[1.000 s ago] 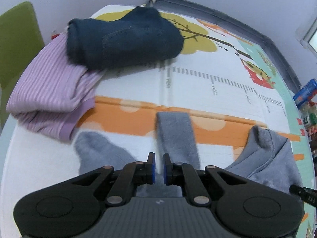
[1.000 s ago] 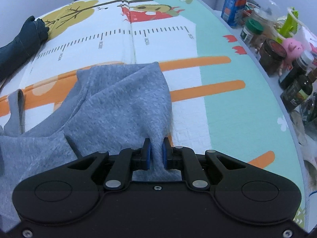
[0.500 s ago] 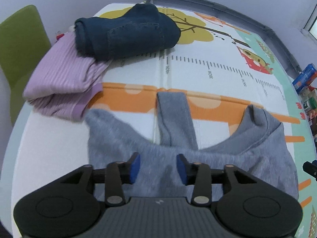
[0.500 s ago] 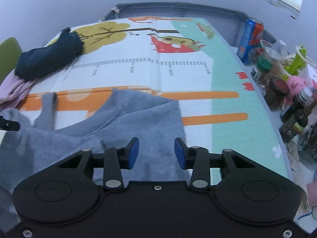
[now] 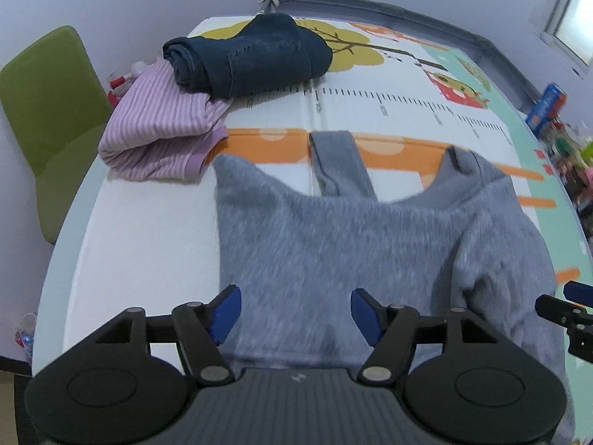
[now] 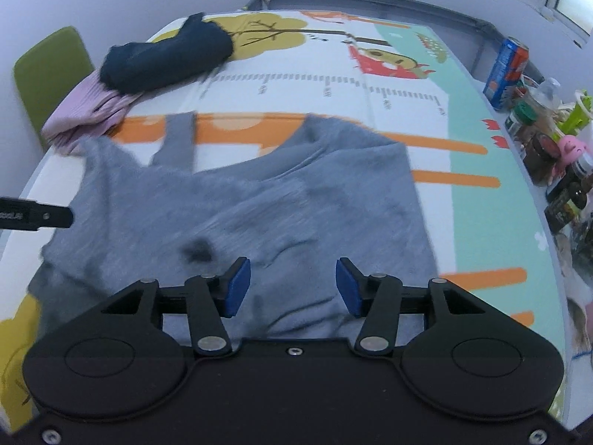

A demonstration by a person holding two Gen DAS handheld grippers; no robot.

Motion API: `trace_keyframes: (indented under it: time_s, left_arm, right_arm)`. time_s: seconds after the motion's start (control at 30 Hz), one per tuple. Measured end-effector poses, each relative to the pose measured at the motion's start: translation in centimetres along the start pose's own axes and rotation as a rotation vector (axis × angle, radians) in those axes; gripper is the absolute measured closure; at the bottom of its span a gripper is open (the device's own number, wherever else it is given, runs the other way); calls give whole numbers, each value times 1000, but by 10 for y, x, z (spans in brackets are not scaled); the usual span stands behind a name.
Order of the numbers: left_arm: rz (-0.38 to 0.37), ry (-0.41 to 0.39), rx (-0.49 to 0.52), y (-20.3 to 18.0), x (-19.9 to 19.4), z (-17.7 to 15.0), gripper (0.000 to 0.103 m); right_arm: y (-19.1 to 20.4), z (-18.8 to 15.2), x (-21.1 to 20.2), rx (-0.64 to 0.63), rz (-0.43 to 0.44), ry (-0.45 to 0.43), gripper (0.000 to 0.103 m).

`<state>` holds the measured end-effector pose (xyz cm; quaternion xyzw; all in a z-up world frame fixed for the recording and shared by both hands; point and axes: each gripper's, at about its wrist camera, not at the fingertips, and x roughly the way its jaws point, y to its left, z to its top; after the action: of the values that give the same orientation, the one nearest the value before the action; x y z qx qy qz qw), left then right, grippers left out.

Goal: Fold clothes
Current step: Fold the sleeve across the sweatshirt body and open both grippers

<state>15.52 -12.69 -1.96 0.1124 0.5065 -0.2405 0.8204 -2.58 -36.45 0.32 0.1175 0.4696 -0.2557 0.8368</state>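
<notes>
Grey garment (image 5: 333, 252) is being laid on the table (image 5: 148, 244), near the striped folded top (image 5: 163, 126) | left hand-held gripper (image 5: 296, 313) and right hand-held gripper (image 6: 292, 287) are being held wide apart, empty | risk: uneven folding, caused by the bunched right side.

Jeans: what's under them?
The folded jeans overlap the far edge of the folded purple striped top, which shows beside and below them. The rest lies on the printed mat. Whatever else sits beneath the jeans is covered.
</notes>
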Motion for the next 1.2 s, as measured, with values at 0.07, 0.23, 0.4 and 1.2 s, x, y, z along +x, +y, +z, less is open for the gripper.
trace_keyframes:
  time_s: [0.07, 0.23, 0.4, 1.2]
  left_arm:
    - [-17, 3, 36, 9, -3, -11, 33]
    - [-69, 28, 127, 39, -8, -40, 33]
    - [-114, 53, 226, 64, -14, -64, 33]
    - [-246, 97, 427, 102, 9, -60, 30]
  right_arm:
    - [19, -11, -10, -37, 34, -6, 51]
    - [76, -49, -34, 1, 23, -12, 49]
    - [130, -87, -55, 84, 1, -6, 47]
    - [227, -140, -62, 270, -35, 63, 42]
